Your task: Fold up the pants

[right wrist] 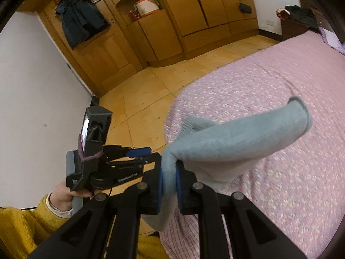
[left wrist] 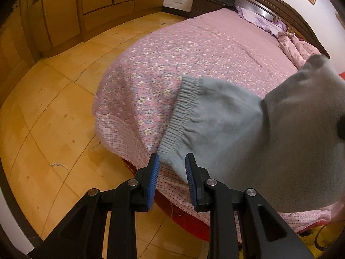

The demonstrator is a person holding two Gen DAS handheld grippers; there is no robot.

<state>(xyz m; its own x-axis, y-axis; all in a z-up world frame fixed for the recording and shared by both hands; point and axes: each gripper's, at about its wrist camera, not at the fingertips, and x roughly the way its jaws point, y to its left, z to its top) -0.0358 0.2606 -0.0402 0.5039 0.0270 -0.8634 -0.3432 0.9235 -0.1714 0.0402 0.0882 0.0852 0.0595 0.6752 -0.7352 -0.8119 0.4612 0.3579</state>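
Both grippers grip the grey pants [right wrist: 226, 144] above the bed [left wrist: 194, 49]: the right gripper [right wrist: 169, 183] has its fingers clamped on bunched cloth, the left gripper [left wrist: 172, 172] pinches a waistband corner. Judging by the hanging cloth, no fold is laid yet. No containers are in use.
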